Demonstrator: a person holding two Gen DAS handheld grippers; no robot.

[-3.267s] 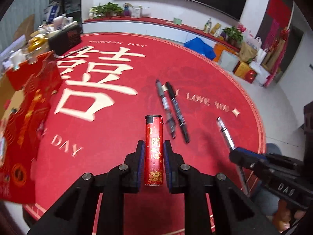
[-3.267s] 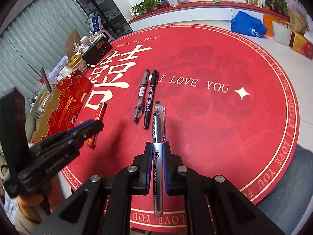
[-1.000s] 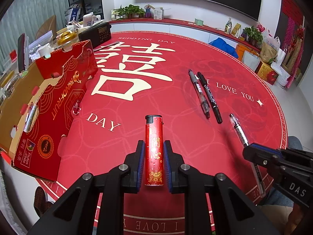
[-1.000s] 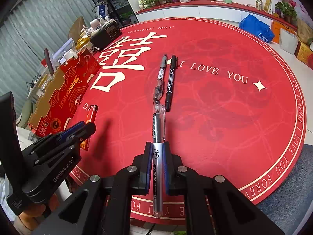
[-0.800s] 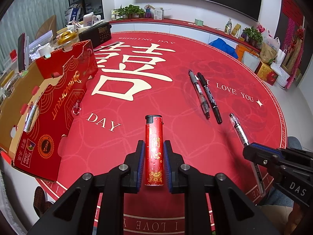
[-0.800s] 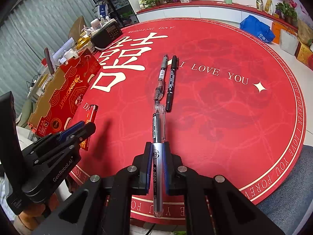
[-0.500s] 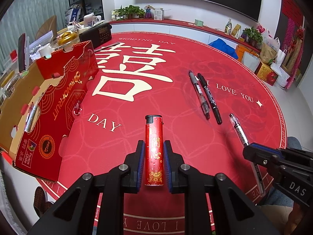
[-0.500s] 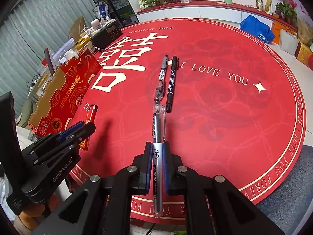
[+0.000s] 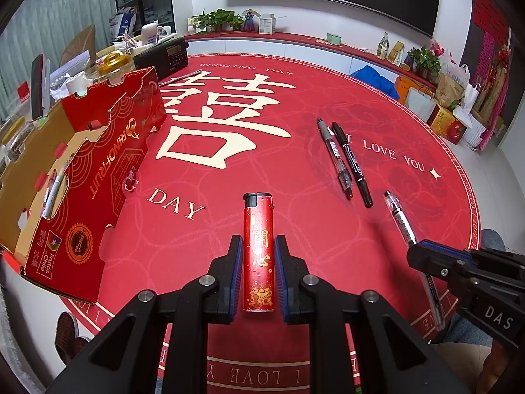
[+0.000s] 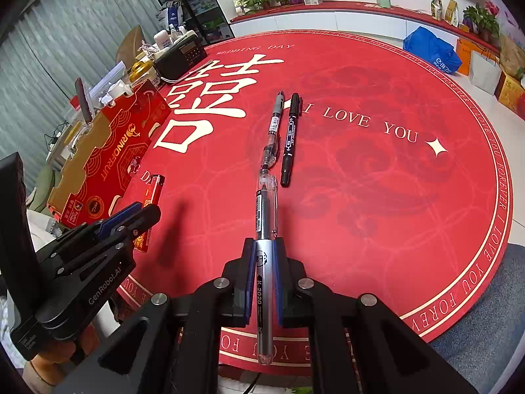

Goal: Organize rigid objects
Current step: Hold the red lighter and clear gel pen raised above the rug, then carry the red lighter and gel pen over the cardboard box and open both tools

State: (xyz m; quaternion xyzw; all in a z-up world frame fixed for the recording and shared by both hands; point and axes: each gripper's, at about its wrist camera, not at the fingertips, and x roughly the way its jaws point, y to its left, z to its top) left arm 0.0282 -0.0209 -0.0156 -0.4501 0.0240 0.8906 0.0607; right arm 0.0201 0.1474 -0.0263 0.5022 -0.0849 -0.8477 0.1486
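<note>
My left gripper [image 9: 258, 249] is shut on a red lighter [image 9: 258, 246] with a black top and holds it above the red round mat [image 9: 295, 65]. My right gripper [image 10: 265, 249] is shut on a clear and silver gel pen [image 10: 265, 229], which points forward. The pen and right gripper also show at the right of the left wrist view [image 9: 403, 223]. A grey pen [image 10: 274, 128] and a black marker [image 10: 290, 138] lie side by side mid-mat. An open red cardboard box [image 9: 108, 164] sits at the left mat edge with a pen [image 9: 52, 193] inside.
A black radio [image 9: 162, 57], a phone on a stand [image 9: 36, 88] and small clutter stand behind the box. A ledge with plants [image 9: 216, 19] and bags and boxes [image 9: 443, 105] line the far wall. The mat's front edge is close below both grippers.
Since 3.3 s ago both grippers have pulled back and turned left, bringing the box into fuller view. Over the last second nothing has visibly moved.
</note>
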